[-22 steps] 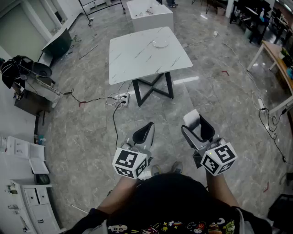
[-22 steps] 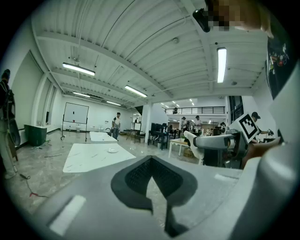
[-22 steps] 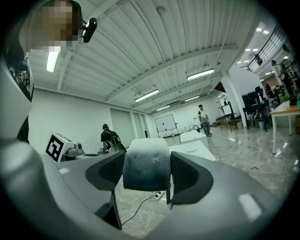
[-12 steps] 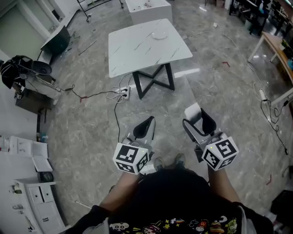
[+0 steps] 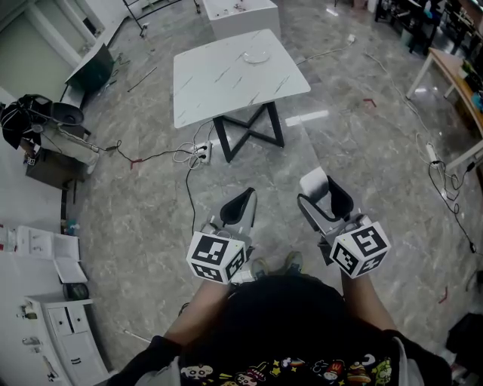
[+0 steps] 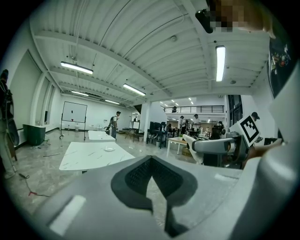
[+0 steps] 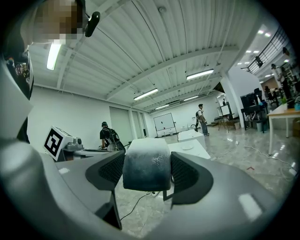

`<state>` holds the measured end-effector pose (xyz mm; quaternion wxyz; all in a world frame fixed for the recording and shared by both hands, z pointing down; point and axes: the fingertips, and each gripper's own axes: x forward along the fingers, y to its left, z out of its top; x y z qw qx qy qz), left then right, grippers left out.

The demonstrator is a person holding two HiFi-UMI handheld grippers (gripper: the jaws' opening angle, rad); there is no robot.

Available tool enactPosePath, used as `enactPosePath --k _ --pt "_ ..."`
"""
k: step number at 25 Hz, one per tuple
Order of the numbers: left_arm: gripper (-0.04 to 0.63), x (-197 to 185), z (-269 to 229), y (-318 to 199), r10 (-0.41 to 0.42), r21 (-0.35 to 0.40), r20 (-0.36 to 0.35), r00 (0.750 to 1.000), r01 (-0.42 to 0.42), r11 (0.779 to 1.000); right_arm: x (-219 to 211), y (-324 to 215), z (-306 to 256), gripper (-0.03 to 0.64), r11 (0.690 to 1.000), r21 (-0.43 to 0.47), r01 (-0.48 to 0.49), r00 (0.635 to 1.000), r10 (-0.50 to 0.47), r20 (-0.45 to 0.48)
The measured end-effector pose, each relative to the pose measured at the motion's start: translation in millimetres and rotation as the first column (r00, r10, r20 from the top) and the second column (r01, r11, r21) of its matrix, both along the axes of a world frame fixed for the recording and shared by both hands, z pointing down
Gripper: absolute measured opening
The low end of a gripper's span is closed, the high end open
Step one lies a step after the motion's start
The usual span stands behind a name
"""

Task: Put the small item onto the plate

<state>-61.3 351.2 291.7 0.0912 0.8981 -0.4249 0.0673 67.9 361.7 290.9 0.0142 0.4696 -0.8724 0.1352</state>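
A white plate point(image 5: 256, 55) lies near the far edge of a white marble table point(image 5: 219, 87), well ahead of me across the floor. My right gripper point(image 5: 323, 197) is shut on the small item point(image 5: 315, 181), a white and grey block. In the right gripper view the small item point(image 7: 146, 161) fills the gap between both pads, with the plate point(image 7: 187, 147) far beyond it. My left gripper point(image 5: 245, 200) is shut with nothing in it, and its pads meet in the left gripper view. From there the plate point(image 6: 109, 149) shows on the table point(image 6: 84, 157).
A white box point(image 5: 238, 15) stands behind the table. A power strip and cables point(image 5: 198, 155) lie on the floor by the table's dark legs. A wooden desk point(image 5: 456, 83) is at the right and white cabinets point(image 5: 53, 332) at the left. People stand far off.
In the head view the table has drifted slightly left and up. Both grippers keep their pose, and the small item stays between the right jaws.
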Motion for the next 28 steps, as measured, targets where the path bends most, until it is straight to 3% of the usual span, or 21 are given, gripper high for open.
enactPosePath --k 8,13,28 --pt "0.0 48.7 11.1 -9.0 -0.024 0.001 0.02 1.0 0.024 1.0 46.7 -16.8 12.6 0.336 0.999 -0.003 0.033 0.999 -0.033 0.008" --pt "0.0 57.3 16.8 -17.1 -0.066 -0.006 0.031 0.997 0.066 0.998 66.6 -31.7 15.7 0.336 0.999 0.004 0.048 0.999 -0.048 0.003" --pt "0.0 62.4 31.4 -34.4 -0.084 -0.031 0.035 0.996 0.085 0.996 61.1 -50.3 25.7 0.336 0.996 -0.018 0.086 0.996 -0.086 -0.002"
